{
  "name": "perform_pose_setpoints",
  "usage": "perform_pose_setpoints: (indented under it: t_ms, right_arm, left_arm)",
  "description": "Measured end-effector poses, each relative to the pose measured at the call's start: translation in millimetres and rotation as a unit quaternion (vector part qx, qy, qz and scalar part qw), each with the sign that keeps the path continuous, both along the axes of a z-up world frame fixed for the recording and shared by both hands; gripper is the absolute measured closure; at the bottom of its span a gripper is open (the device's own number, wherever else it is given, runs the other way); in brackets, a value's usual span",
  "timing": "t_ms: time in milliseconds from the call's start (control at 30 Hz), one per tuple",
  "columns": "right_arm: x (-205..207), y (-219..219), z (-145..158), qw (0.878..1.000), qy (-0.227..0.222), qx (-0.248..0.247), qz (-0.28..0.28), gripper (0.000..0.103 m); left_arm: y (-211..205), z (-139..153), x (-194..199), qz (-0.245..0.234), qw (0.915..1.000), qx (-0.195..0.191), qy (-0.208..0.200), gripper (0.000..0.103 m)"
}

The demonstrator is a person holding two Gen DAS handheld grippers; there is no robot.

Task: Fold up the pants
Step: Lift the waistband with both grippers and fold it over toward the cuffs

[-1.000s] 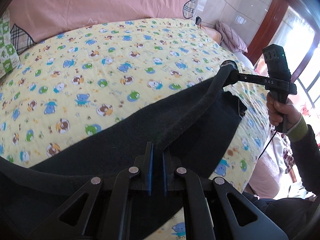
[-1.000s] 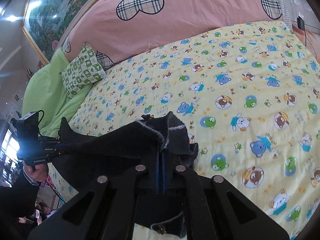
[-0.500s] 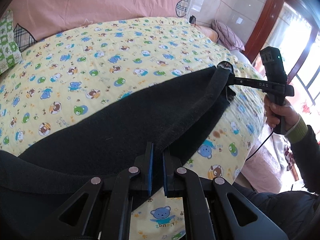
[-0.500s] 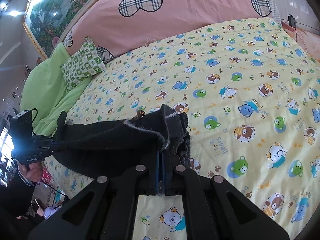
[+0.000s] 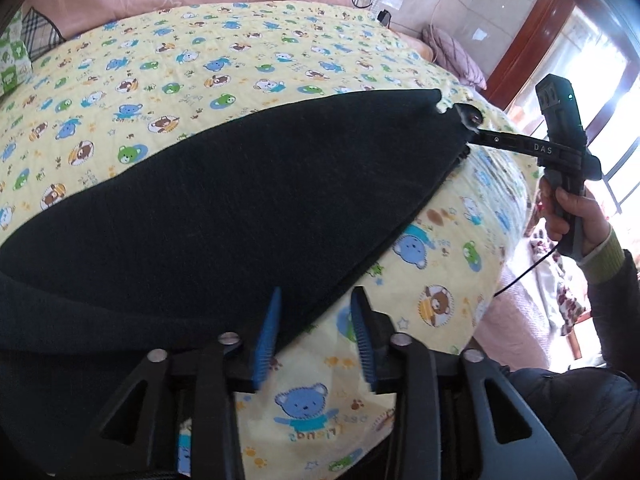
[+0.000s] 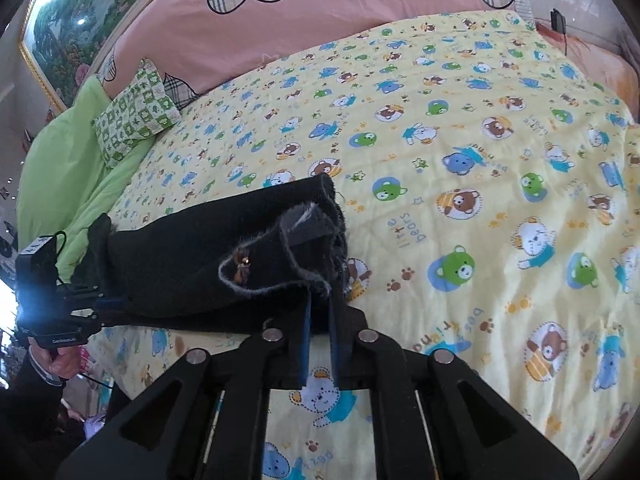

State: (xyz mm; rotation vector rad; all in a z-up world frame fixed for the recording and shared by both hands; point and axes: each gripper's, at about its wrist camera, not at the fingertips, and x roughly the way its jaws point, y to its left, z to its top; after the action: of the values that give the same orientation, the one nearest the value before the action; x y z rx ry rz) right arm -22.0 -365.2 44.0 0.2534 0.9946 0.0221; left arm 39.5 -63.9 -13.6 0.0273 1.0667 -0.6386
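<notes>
The black pants lie flat along the near edge of the bed, also seen in the right wrist view. My left gripper is open, its blue pads on either side of the pants' near edge without pinching it. My right gripper is slightly open at the frayed hem end; the cloth sits just in front of its tips. The right gripper also shows in the left wrist view at the far end of the pants. The left gripper shows in the right wrist view at the other end.
The bed has a yellow bear-print quilt. A pink duvet and a green checked pillow lie at its head. A green sheet is at the left. A purple cushion and a window are to the right.
Both grippers lowered the pants onto the quilt and opened, letting go of the cloth. The pants now lie flat instead of hanging stretched between them.
</notes>
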Motion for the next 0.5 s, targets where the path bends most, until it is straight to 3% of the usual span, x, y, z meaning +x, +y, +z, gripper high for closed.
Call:
perform_pose_setpoints:
  t_ms: [33,67,100,267,500]
  right_arm:
    - [-3,1,5,1.000,-0.006,-0.012,-0.007,0.058]
    - [-7,3,11,1.000,-0.018,-0.018,-0.013,0.040]
    - [-10,4,18,0.999,-0.033,-0.017,-0.016,0.037]
    - [-7,28,43,0.997,-0.082,0.012,0.000,0.037]
    - [30,105,34,0.991,-0.071,0.051,0.100,0.037]
  left_arm:
    - [2,0,-3,0.002,1.0000,-0.001,0.000,0.061]
    - [4,0,-6,0.005,1.0000,-0.001,-0.001,0.061]
    - [7,1,-8,0.008,1.0000,-0.003,-0.001,0.061]
    - [34,8,-19,0.043,0.9990,-0.015,-0.002,0.061]
    - [89,17,-25,0.116,0.9928,-0.028,-0.009,0.060]
